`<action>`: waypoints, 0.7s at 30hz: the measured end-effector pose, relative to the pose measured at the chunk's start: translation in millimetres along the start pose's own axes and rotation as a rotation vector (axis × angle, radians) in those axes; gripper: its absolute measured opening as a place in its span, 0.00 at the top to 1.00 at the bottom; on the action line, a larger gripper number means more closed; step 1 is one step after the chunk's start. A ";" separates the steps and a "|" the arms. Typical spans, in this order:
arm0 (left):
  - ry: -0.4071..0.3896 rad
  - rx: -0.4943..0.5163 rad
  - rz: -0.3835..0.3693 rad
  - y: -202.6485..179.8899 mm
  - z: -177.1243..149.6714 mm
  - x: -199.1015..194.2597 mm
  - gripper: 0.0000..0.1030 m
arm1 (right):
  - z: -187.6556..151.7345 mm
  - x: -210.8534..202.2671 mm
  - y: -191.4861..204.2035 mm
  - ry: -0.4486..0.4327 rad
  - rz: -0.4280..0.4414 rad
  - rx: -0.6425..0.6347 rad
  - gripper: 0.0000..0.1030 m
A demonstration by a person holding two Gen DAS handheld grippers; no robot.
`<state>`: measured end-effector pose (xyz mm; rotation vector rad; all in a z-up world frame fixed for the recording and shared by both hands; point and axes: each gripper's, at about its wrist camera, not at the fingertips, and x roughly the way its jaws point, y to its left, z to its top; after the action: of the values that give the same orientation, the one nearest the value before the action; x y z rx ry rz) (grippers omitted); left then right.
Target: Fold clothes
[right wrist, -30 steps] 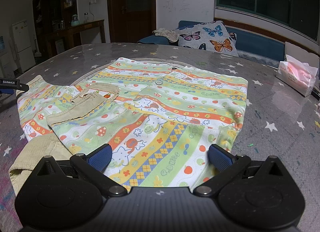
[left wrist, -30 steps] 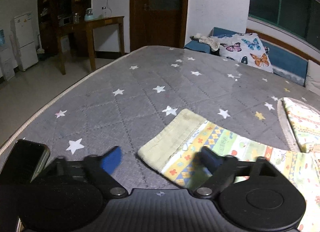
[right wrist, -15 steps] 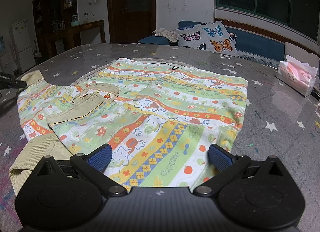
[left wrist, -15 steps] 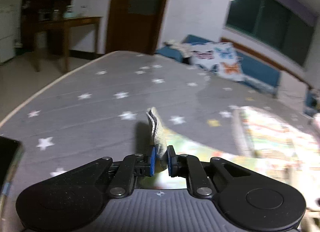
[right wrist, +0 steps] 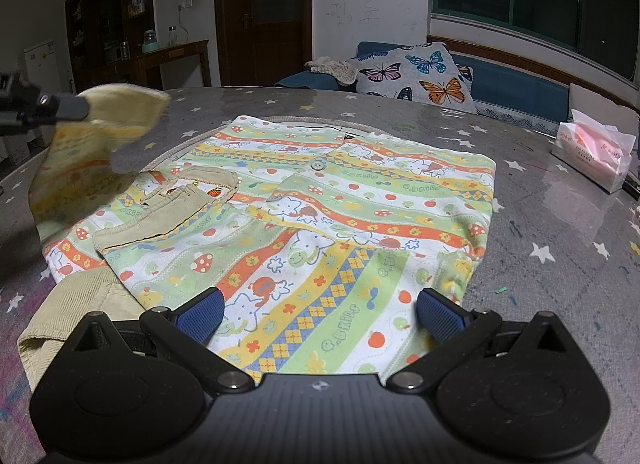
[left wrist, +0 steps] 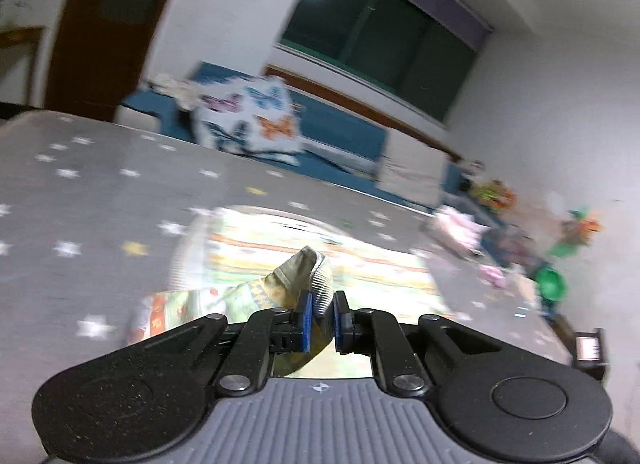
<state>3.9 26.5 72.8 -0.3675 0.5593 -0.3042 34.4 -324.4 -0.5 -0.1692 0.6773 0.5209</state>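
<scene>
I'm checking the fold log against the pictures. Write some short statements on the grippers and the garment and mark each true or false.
1. The left gripper is shut on the sleeve cuff. True.
2. The right gripper grips the shirt. False: its jaws stand open above it.
3. The cuff lies flat on the table. False: it is lifted.
4. A tissue pack sits right of the shirt. True.

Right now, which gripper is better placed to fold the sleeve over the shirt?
Left. The left gripper is shut on the sleeve cuff, lifted beside the shirt. The right gripper is open over the hem, gripping nothing.
</scene>
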 end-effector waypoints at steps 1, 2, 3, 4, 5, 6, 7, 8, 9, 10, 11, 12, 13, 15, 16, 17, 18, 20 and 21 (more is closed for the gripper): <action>0.010 0.002 -0.034 -8.3 0.6 5.7 0.89 | 0.0 0.0 0.0 0.000 0.000 0.000 0.00; 0.020 0.005 -0.068 -16.7 1.2 11.3 0.89 | 0.0 0.0 0.1 0.000 0.000 0.000 0.00; 0.032 0.012 -0.092 -24.6 1.4 16.7 0.89 | -0.1 -0.1 0.1 0.000 0.000 0.000 0.00; 0.042 0.024 -0.117 -33.7 -0.1 22.3 0.89 | -0.1 -0.1 0.1 0.000 0.000 0.001 0.00; 0.053 0.036 -0.142 -42.7 -1.5 27.8 0.89 | -0.1 -0.1 0.2 0.000 0.000 0.001 0.00; 0.065 0.044 -0.157 -48.3 -4.1 33.0 0.89 | -0.1 -0.1 0.2 0.000 0.000 0.001 0.00; 0.076 0.053 -0.171 -54.0 -6.6 38.2 0.89 | -0.2 -0.1 0.1 0.000 0.000 0.001 0.00; 0.088 0.061 -0.186 -59.7 -9.1 43.4 0.89 | -0.2 0.0 0.1 0.000 0.000 0.001 0.00; 0.100 0.069 -0.201 -65.4 -11.7 48.6 0.89 | -0.2 0.0 0.1 0.000 0.000 0.001 0.00; 0.111 0.078 -0.215 -71.1 -14.2 53.7 0.89 | -0.3 0.0 0.1 0.000 0.000 0.001 0.00; 0.125 0.075 -0.221 -72.7 -16.3 58.6 0.89 | -0.3 0.0 0.1 0.000 0.000 0.000 0.00; 0.139 0.073 -0.227 -74.4 -18.4 63.4 0.89 | -0.3 0.0 0.1 0.000 0.000 0.000 0.00; 0.150 0.074 -0.227 -76.5 -20.6 67.1 0.87 | -0.3 0.0 0.1 0.000 0.000 0.000 0.00; 0.172 0.079 -0.229 -80.0 -24.9 73.2 0.84 | -0.4 0.1 0.1 0.000 0.000 0.000 0.00; 0.180 0.087 -0.236 -81.5 -26.6 74.2 0.78 | -0.4 0.1 0.1 0.000 0.000 0.000 0.00; 0.185 0.096 -0.240 -82.7 -27.5 73.1 0.70 | -0.4 0.1 0.2 0.000 0.000 0.000 0.00; 0.190 0.106 -0.243 -83.8 -28.3 72.1 0.50 | -0.4 0.1 0.2 0.000 0.000 0.000 0.00; 0.164 0.141 -0.218 -82.0 -27.1 64.7 0.40 | -0.4 0.1 0.2 0.000 0.000 0.001 0.00; 0.151 0.158 -0.206 -81.0 -26.5 61.0 0.32 | -0.4 0.1 0.2 0.000 0.000 0.001 0.00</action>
<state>23.7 -75.4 57.8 -0.2501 0.6420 -0.5750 34.1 -324.3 -0.9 -0.1688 0.6772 0.5203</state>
